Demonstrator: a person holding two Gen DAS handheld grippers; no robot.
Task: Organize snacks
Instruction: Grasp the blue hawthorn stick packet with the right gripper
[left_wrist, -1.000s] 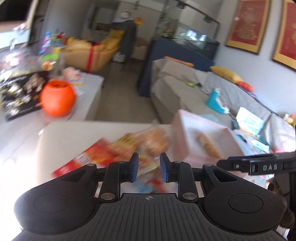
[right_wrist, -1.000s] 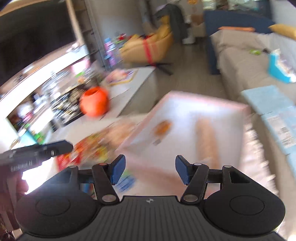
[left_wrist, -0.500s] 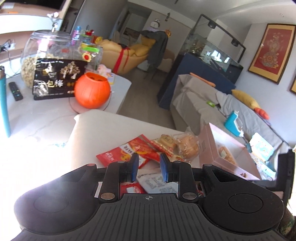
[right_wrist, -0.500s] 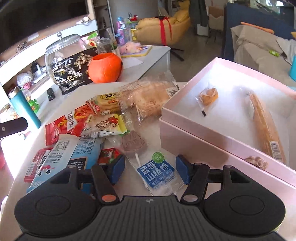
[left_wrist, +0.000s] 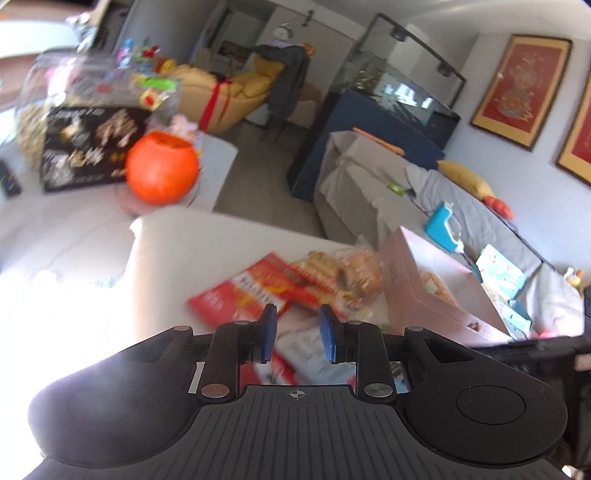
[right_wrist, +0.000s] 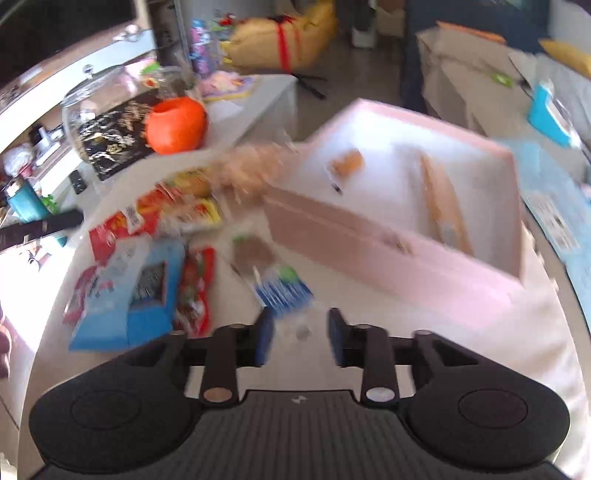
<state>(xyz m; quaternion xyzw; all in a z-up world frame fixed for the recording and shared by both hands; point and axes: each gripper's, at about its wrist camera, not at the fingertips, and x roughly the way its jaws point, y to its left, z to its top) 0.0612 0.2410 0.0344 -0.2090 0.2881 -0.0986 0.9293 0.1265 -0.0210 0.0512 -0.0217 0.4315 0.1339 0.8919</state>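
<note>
Snack packets lie scattered on a white table (right_wrist: 424, 332). My right gripper (right_wrist: 300, 341) hovers low over a clear packet with a blue label (right_wrist: 282, 291). The packet's near end lies between the open fingers, and I see no pad pressing on it. An open pink box (right_wrist: 332, 229) to the right holds a long bread stick (right_wrist: 443, 203) and a small pastry (right_wrist: 347, 162). My left gripper (left_wrist: 297, 334) stands above a red packet (left_wrist: 251, 291) with a narrow gap and nothing in it. A bread packet (left_wrist: 362, 273) rests against the pink box (left_wrist: 424, 295).
An orange pumpkin bucket (left_wrist: 160, 171) and a black bag (left_wrist: 85, 147) stand on the counter beyond the table. A blue-and-white packet (right_wrist: 147, 284) and a red packet (right_wrist: 194, 291) lie at the left. A grey sofa (left_wrist: 461, 206) runs behind the box.
The right gripper's jaws narrowed from a second ago, and it sank closer to the blue-label packet. The left view has shifted slightly and blurred; its jaws are unchanged.
</note>
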